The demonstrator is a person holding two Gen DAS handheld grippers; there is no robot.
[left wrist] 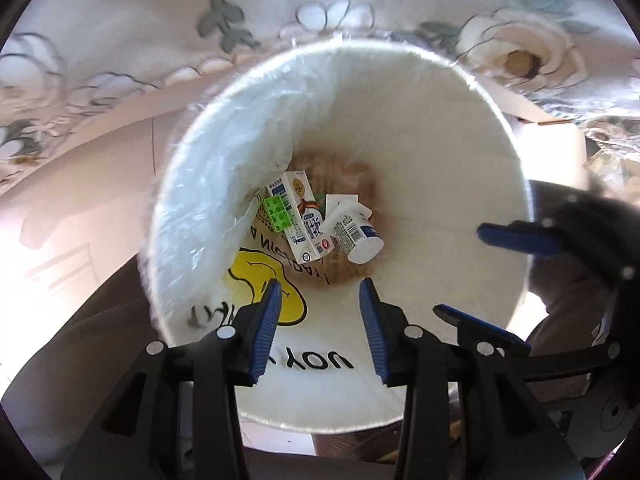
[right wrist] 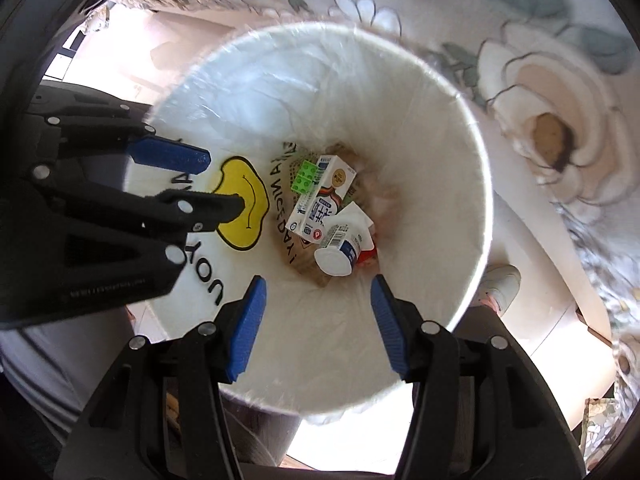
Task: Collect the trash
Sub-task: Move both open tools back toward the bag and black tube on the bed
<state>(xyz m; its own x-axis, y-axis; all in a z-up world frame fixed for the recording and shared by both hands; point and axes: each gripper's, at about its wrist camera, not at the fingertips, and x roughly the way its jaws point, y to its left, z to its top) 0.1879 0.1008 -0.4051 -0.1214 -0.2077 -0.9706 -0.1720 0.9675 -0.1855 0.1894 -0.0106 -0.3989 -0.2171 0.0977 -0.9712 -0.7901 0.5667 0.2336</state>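
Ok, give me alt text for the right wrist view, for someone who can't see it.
Looking straight down into a white lined trash bin holding a milk carton, a white yogurt cup and a green block. The right gripper hangs open and empty above it; the left gripper, also empty, reaches in from the left.

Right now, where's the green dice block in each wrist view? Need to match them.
Left wrist: green dice block at the bin bottom, centre-left, left of the milk carton.
Right wrist: green dice block just above centre, upper left of the carton.
Shared landmark: yellow smiley print on the bag.
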